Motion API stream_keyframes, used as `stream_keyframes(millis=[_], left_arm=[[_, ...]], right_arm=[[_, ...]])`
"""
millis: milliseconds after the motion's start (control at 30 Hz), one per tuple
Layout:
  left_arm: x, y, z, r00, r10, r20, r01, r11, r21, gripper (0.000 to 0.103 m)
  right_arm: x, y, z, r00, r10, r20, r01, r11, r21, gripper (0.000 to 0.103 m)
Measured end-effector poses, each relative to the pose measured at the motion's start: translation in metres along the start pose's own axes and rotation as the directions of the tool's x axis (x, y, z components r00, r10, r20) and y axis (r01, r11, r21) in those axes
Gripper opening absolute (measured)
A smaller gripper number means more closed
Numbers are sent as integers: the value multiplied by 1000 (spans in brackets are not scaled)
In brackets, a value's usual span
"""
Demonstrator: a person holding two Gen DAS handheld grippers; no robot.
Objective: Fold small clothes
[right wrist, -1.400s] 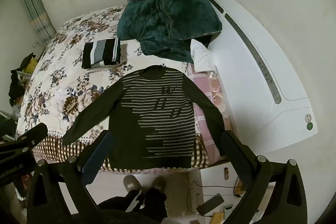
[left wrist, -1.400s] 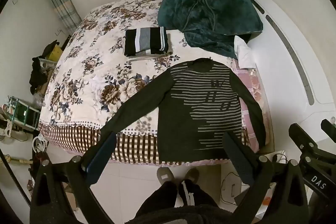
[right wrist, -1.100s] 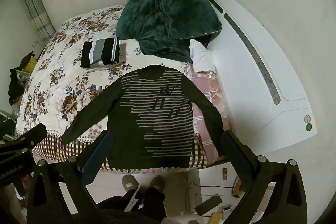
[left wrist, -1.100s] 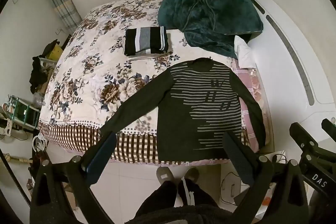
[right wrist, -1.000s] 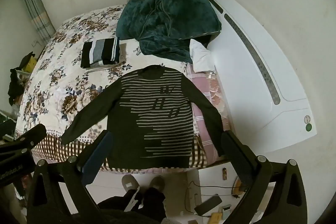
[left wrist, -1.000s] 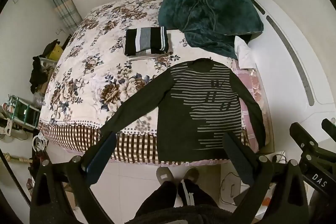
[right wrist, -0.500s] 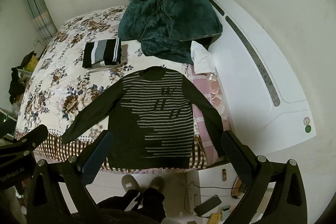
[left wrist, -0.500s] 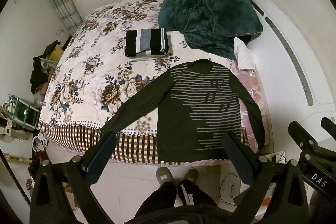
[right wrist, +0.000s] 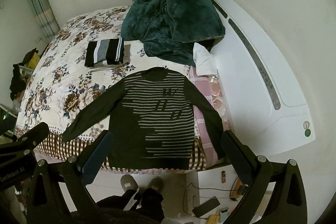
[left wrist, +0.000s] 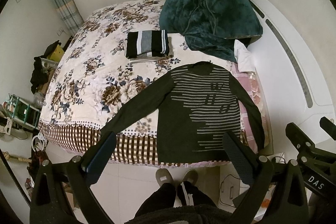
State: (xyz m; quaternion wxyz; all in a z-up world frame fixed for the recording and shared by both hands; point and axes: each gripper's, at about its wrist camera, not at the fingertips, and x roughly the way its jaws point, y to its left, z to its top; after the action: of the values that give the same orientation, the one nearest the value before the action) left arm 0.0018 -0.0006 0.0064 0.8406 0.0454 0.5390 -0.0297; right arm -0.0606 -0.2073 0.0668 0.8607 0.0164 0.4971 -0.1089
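A dark long-sleeved sweater with grey stripes (left wrist: pixel 195 110) lies flat, front up, on the near edge of the floral bed (left wrist: pixel 88 77), sleeves spread, hem hanging over the edge. It also shows in the right wrist view (right wrist: pixel 159 114). My left gripper (left wrist: pixel 168 146) is open and empty, held high above the floor in front of the hem. My right gripper (right wrist: pixel 166 146) is open and empty at the same height. A folded striped garment (left wrist: pixel 147 43) lies further back on the bed.
A teal blanket (left wrist: pixel 210 16) is heaped at the head of the bed by the white headboard (left wrist: pixel 294 68). A white cloth (left wrist: pixel 241 56) lies beside it. The person's feet in slippers (left wrist: pixel 176 175) stand on the tiled floor. Clutter stands at the left (left wrist: pixel 25 110).
Both grippers have drifted slightly; the views shifted a little. The sweater has not moved and both grippers stay open.
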Motion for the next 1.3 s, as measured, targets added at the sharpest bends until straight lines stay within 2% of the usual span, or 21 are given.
stream_keyframes(millis=[33, 433, 1300], left_arm=[[-4, 2, 8, 1000, 1, 0, -1, 1000, 0, 103], [-17, 5, 12, 1000, 1, 9, -1, 1000, -4, 103], [-16, 2, 10, 1000, 0, 23, 0, 1000, -9, 103]], right_arm=[[0, 1, 0, 1000, -1, 1, 1, 1000, -1, 103], [-1, 3, 6, 1000, -2, 8, 2, 1000, 1, 103], [-3, 2, 7, 1000, -1, 20, 1, 1000, 0, 103]])
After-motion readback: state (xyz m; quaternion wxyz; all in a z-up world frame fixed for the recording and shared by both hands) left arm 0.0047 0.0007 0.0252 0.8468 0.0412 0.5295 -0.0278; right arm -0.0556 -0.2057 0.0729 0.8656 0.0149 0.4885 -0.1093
